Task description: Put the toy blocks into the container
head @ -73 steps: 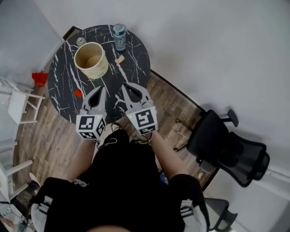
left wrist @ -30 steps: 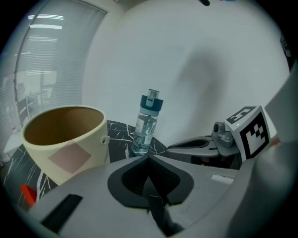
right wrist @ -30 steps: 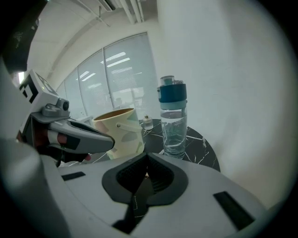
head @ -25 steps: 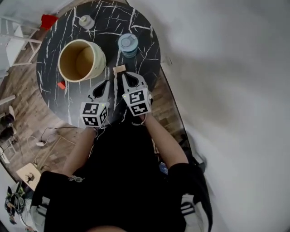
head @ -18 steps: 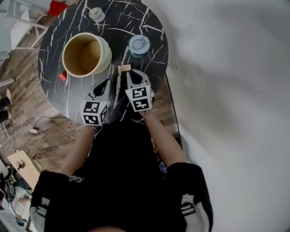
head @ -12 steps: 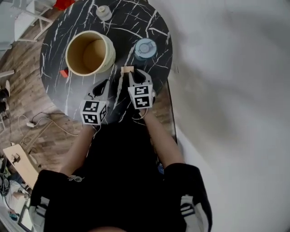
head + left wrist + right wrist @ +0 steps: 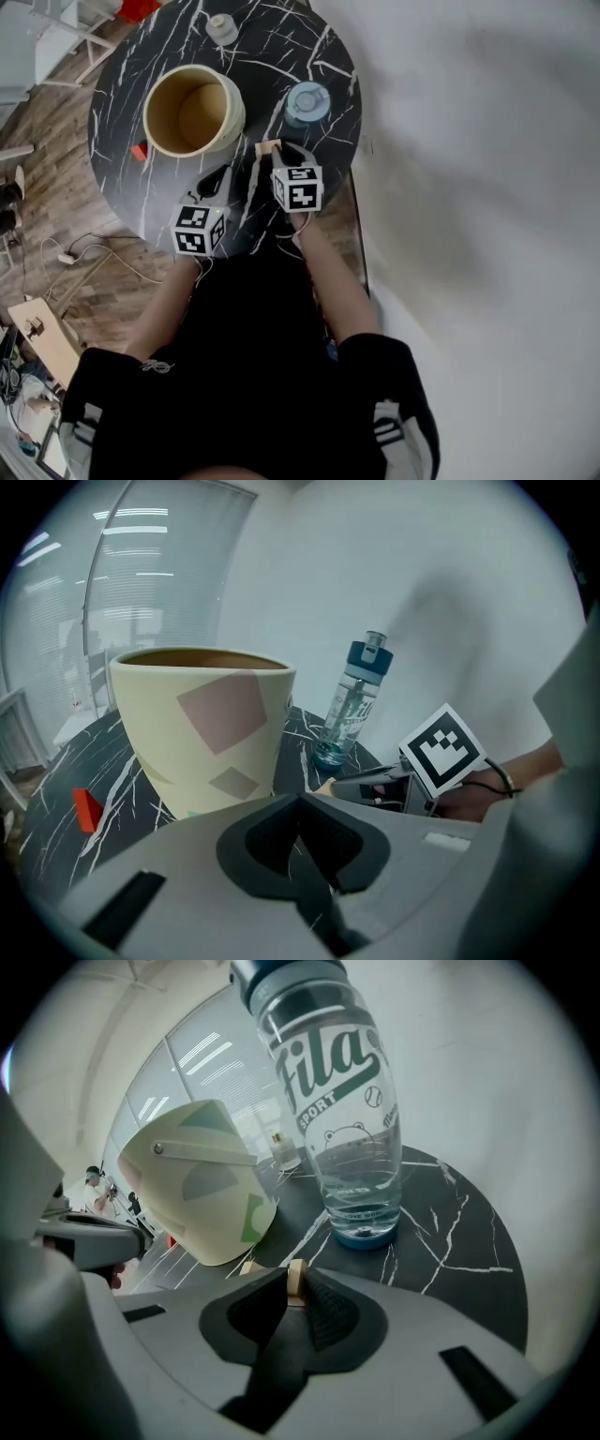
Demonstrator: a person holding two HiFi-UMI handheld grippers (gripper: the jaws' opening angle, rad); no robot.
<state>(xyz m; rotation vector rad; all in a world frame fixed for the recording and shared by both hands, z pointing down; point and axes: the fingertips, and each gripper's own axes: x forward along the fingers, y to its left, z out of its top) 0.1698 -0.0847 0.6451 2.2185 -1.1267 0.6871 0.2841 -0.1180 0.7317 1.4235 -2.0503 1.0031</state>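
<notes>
A round black table [image 7: 309, 47] veined with white stood on a wooden floor [image 7: 56, 225] against a pale wall [image 7: 469, 141], seen from above the person working at it. A cream container [image 7: 236, 120] sat open and upright on the table's left half, with a water bottle [image 7: 307, 101] to its right and a small jar [image 7: 221, 27] near the far edge. A red block [image 7: 139, 151] lay on the table just beside the container's left side, outside it. The right gripper [image 7: 279, 153] pointed down at the table in front of the bottle; its jaws had just been closing and pinched a small wooden block [image 7: 268, 147] between their tips, low over the table between container and bottle. The left gripper [image 7: 218, 176] hung over the table on the near side of the container, close beside the right one, its jaws pressed together with nothing between them.
</notes>
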